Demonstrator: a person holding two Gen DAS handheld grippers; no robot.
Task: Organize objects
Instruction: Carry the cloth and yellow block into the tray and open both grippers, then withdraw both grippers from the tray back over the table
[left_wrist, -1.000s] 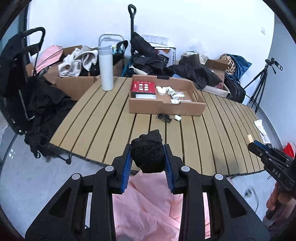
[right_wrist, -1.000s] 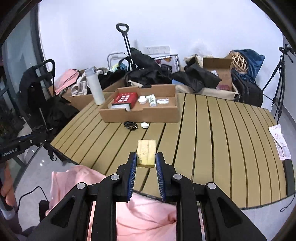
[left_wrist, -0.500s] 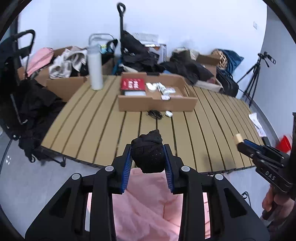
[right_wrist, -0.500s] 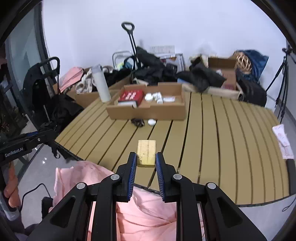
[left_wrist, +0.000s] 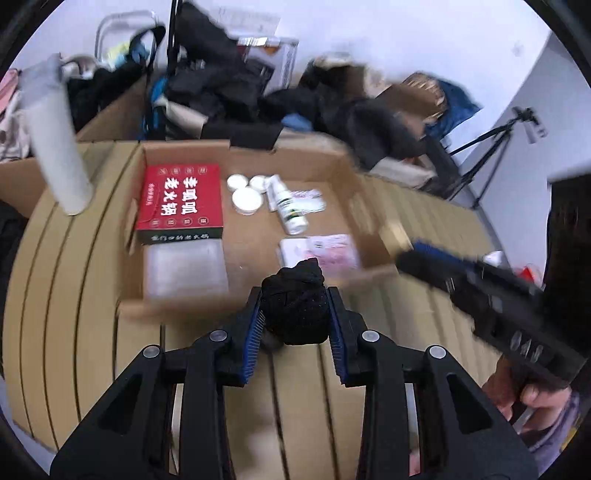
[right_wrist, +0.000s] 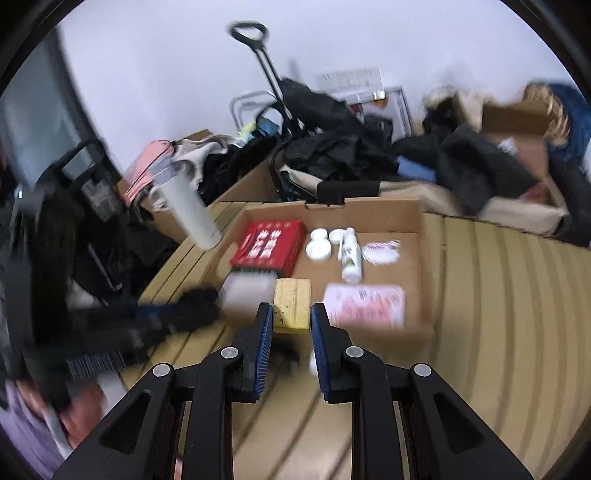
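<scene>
— Black knitted fabric bundle (left_wrist: 295, 310): where is it?
— Clamped between the blue-padded fingers (left_wrist: 255, 332) of the left gripper (left_wrist: 295, 330), held in the air at the near wall of the shallow brown cardboard tray (left_wrist: 192, 302) on the tan slatted wooden table (left_wrist: 74, 295).
— And the other hand?
— The right gripper (right_wrist: 291, 332) has its fingers closed on a yellow rectangular sponge block (right_wrist: 291, 302), also at the near edge of that tray. From the left wrist view the right gripper shows blurred at the right, a hand (left_wrist: 532, 398) wrapped round its handle.
— What lies in the tray?
— A red flat carton with white characters (left_wrist: 181, 203) at the left, with a clear plastic box (left_wrist: 184, 266) just in front of it. Three round white lidded jars (left_wrist: 245, 195) sit near the middle, touching or nearly so. Beside them lies a white spray bottle with a green label (left_wrist: 288, 206) on its side, and a pink-and-white flat packet (left_wrist: 325, 251) nearer the front.
— Anything outside the tray?
— A tall white cylindrical flask (left_wrist: 55, 144) stands on the table to the tray's left. Behind the table are heaps of dark clothing (left_wrist: 221, 85) and a black tripod (left_wrist: 491, 151) by the wall.
— Is the picture sharp?
— No, both views are smeared, so small print cannot be read.
</scene>
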